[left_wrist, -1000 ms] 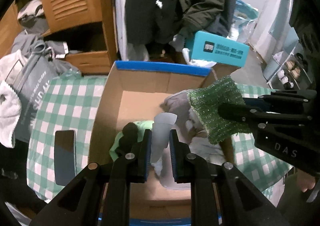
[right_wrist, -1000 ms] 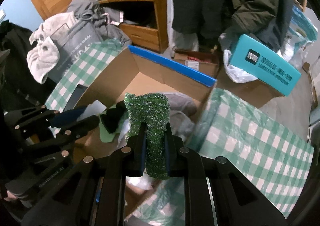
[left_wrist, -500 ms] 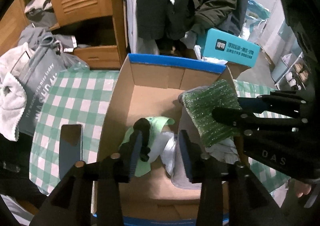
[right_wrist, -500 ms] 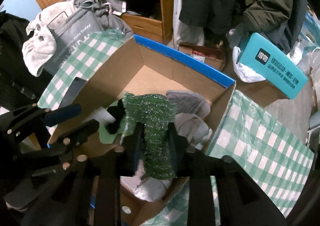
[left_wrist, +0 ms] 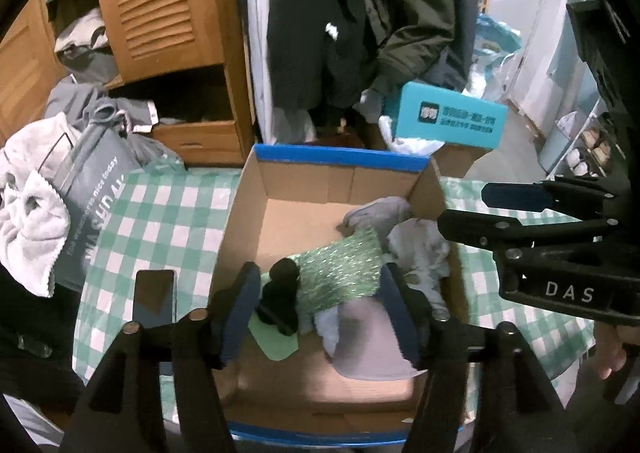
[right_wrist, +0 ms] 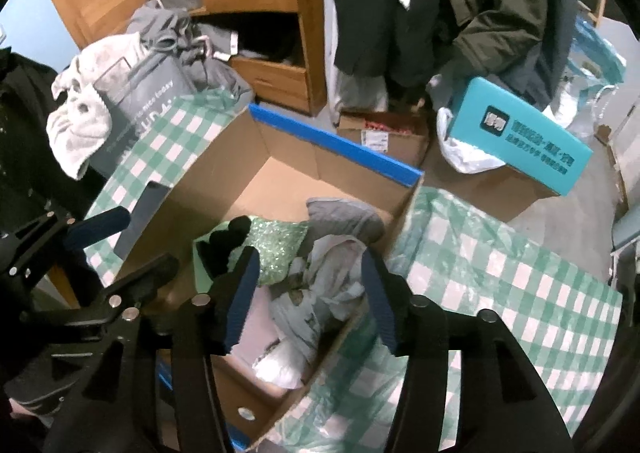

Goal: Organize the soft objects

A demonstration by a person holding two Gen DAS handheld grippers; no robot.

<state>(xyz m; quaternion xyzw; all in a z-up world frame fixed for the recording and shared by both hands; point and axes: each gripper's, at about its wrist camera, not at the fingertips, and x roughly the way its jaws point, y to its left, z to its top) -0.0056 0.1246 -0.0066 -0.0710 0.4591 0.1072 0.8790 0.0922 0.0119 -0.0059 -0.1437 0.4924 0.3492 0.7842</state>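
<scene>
Checkered bench (left_wrist: 160, 209), cardboard box (left_wrist: 340, 177) collecting the soft stuff: green scrubber (left_wrist: 340, 269) sits inside (on grey cloths (right_wrist: 332, 277)), left claw (left_wrist: 320, 309) and right claw (right_wrist: 308, 297) both spread wide, empty.

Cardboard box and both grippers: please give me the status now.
Left gripper open, empty. Right gripper open, empty. Green sparkly cloth lies in cardboard box among grey cloths. Nothing blocking.

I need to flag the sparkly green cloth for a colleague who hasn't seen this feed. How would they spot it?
Find the open cardboard box with the blue taped rim on the green checked tablecloth. Inside, the green cloth lies between a black item and crumpled grey clothes. It alone is glittery and tinsel-like; the paler green piece under the black item is flat and matte.
</scene>
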